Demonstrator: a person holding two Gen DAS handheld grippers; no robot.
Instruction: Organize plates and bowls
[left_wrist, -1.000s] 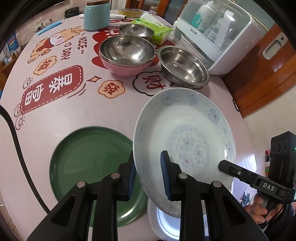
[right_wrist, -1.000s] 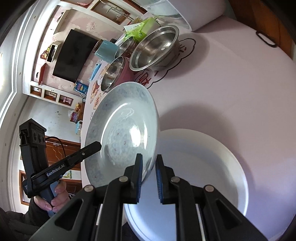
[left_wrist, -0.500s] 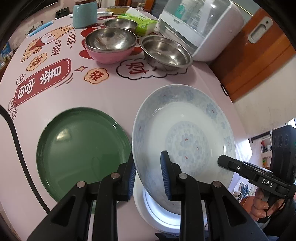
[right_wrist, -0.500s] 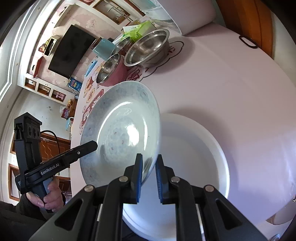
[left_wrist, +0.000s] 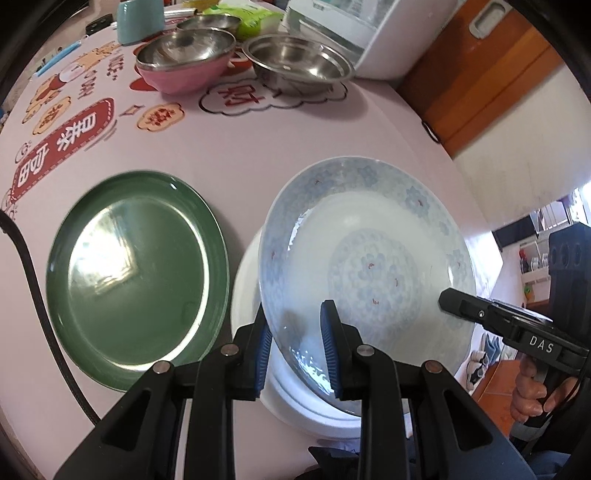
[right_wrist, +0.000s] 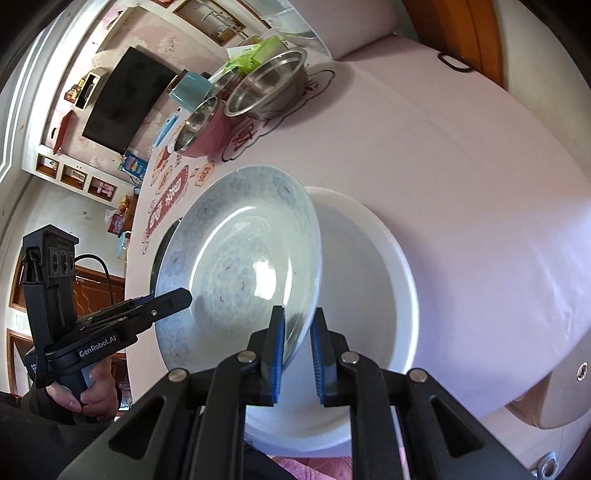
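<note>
The patterned plate (left_wrist: 365, 258) is pinched by both sets of jaws; tilted, it could slip onto the white plate (right_wrist: 373, 280) at 6 o'clock.

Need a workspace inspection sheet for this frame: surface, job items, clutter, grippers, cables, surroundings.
Surface: pink round table with printed cartoon stickers.
Job's things: floral plate held tilted above white plate; green plate flat beside them; pink bowl and two steel bowls at the far side.
Clutter: teal canister, green packet, white appliance.
Grippers: left hand-held gripper and right hand-held gripper both shut on the floral plate's rim, at opposite sides.
Cables: black cable across the table edge by the green plate.
Surroundings: TV on the wall, wooden door.
</note>
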